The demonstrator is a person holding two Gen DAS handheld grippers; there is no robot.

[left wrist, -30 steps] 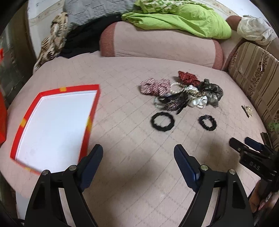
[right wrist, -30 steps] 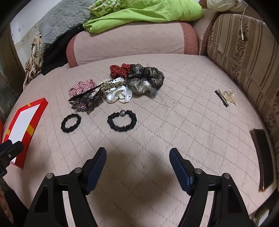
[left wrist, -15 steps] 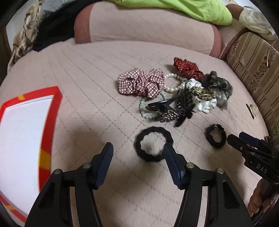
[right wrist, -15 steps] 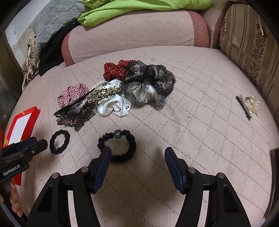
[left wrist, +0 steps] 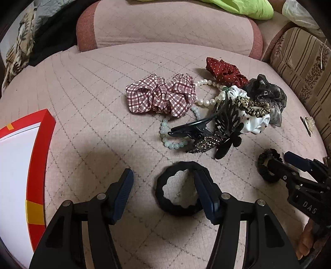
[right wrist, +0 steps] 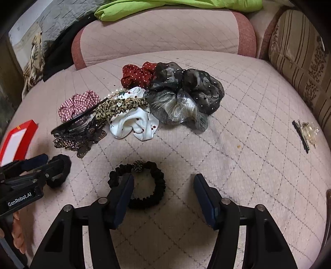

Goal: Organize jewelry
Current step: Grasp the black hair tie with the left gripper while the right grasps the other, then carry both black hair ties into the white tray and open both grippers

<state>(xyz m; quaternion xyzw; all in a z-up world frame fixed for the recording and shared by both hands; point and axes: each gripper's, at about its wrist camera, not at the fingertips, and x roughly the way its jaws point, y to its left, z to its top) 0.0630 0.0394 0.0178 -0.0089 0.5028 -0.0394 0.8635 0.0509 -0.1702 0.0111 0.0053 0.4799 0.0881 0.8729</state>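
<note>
A plain black hair tie (left wrist: 165, 203) lies flat on the pink quilted cushion (left wrist: 103, 103). My left gripper (left wrist: 163, 182) hangs over it with jaws apart: the right finger covers the ring's right side, the left finger stands outside, and neither pad presses. Further right lies a black ruffled scrunchie with a bead (right wrist: 153, 196). My right gripper (right wrist: 163, 184) is closing around its right half, pads not touching. Behind both sits a pile: a plaid scrunchie (left wrist: 161, 97), pearls (left wrist: 206, 101), a black claw clip (left wrist: 223, 122) and a white cherry scrunchie (right wrist: 134, 124).
A red box with a white inside (left wrist: 39, 165) lies at the left edge. Small hair clips (right wrist: 306, 134) rest at the right near a striped cushion (right wrist: 300, 62). A pink bolster (left wrist: 165, 27) and green cloth (right wrist: 165, 6) close off the back.
Both grippers have come forward and down toward the two black rings, and both sets of jaws have narrowed. The red box has slid to the left edge of the left wrist view.
</note>
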